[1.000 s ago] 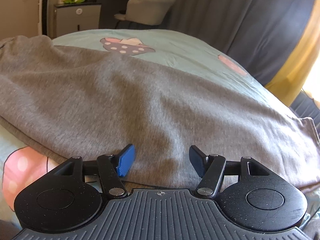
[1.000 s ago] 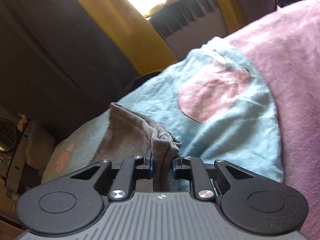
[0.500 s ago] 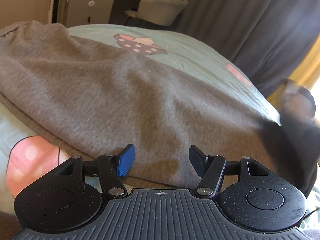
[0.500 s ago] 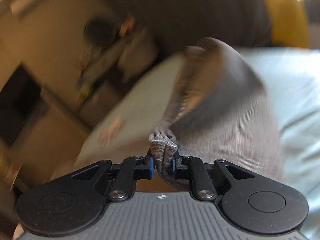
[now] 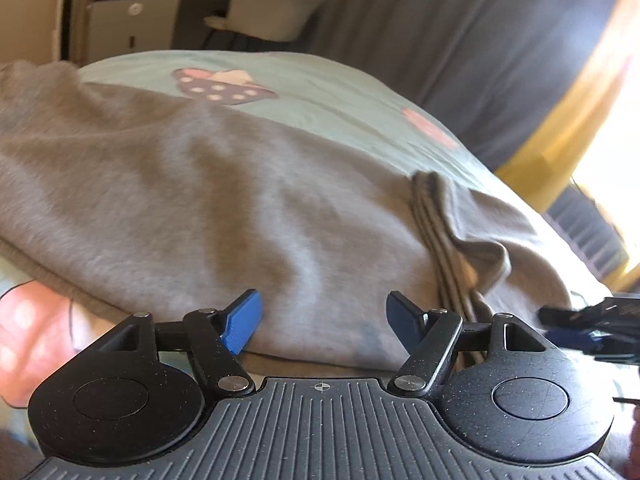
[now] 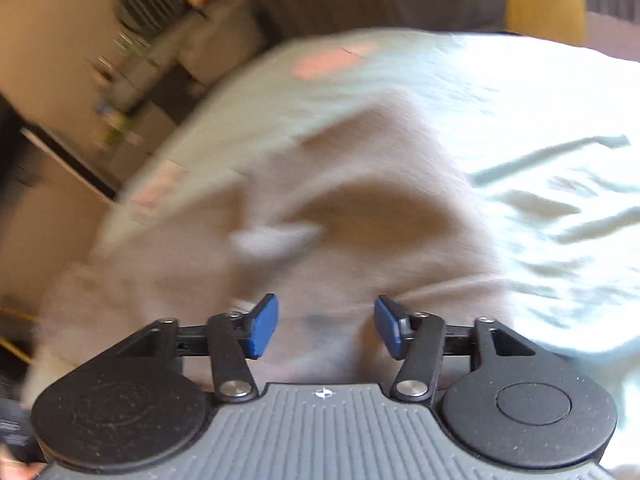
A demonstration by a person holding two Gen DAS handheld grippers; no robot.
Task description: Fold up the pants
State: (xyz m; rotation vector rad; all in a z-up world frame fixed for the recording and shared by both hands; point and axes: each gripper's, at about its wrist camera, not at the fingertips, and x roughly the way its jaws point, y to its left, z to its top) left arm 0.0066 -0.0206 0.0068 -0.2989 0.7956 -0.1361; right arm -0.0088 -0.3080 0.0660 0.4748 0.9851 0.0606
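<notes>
Grey pants [image 5: 224, 200] lay across a pale green bedspread [image 5: 320, 92] printed with mushrooms, one end folded back over the rest, as a person worked over them with two hand-held grippers. At the near edge of the pants, the left gripper [image 5: 322, 320] stood spread and opening wider, its blue pads clear of the cloth with only flat fabric showing in the gap. Just to its right along that edge, the doubled hem [image 5: 436, 224] rested on top of the pants in a ridge, a loose pucker beside it. The right gripper [image 6: 325, 326] hung over that end, its jaws opening, nothing pinched between the pads; its tip also showed at the right edge of the left camera's view.

The risk from here looked plain: the released hem sat crooked and bunched, so the fold could spring back or set unevenly unless smoothed, and a stray pad dragging across the soft knit could pull the top layer off line with the layer beneath.

The fabric appeared thick, soft and ribbed at the hem, gently rumpled, its two layers roughly matched along the near edge. The right camera's view was blurred.
</notes>
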